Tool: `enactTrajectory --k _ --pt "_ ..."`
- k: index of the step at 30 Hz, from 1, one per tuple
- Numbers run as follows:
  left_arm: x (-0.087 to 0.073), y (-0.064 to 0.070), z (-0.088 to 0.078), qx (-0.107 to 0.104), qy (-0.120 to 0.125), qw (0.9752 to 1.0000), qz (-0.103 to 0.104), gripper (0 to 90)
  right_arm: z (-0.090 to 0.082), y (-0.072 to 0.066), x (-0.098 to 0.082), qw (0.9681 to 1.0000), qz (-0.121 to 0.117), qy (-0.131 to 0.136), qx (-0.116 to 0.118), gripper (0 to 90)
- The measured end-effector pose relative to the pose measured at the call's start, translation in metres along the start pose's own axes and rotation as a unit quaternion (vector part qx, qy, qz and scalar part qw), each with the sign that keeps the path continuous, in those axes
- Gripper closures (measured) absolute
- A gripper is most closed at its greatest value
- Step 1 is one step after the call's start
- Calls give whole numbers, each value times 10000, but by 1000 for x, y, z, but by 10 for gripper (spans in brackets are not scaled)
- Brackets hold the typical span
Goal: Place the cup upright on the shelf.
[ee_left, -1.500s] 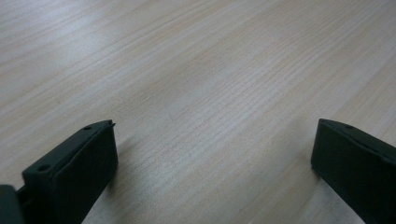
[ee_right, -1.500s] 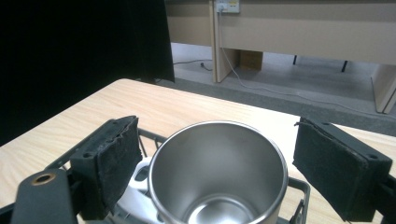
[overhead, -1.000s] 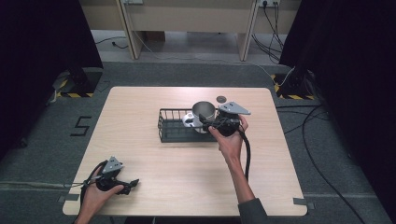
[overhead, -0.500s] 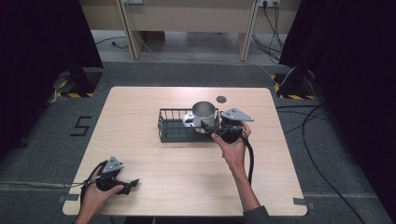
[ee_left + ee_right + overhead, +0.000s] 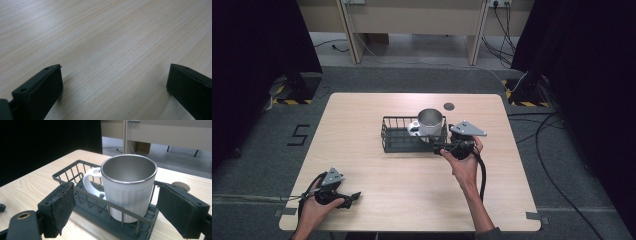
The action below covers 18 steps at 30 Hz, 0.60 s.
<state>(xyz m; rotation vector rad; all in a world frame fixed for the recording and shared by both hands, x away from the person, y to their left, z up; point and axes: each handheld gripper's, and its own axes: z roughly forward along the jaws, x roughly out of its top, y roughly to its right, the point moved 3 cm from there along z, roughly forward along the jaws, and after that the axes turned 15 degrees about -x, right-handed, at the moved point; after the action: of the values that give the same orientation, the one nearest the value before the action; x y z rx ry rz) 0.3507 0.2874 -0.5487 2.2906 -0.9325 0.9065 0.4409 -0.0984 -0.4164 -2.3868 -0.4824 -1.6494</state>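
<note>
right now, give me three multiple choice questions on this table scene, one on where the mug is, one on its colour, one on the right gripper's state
1. Where does the mug stand?
A. inside the wire basket
B. on the bare table beside the basket
C. on the floor

2. What colour is the mug's outside?
A. red
B. white, with a steel inside
C. black

3. How is the right gripper set?
A. shut on the mug's handle
B. shut on the basket's rim
C. open, with nothing held

Answers:
1. A, the right gripper view shows the mug upright behind the basket's near wall, at its end.
2. B, its body and handle are white and the inside is bare metal.
3. C, the two jaws stand wide apart on the near side of the basket, clear of the mug.
</note>
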Motion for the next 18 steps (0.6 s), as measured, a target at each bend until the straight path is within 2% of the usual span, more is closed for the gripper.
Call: enactTrajectory --k 18 --pt "0 0 0 -1 -14 10000 1 0 -15 2 -22 9999 -32 -93 55 151"
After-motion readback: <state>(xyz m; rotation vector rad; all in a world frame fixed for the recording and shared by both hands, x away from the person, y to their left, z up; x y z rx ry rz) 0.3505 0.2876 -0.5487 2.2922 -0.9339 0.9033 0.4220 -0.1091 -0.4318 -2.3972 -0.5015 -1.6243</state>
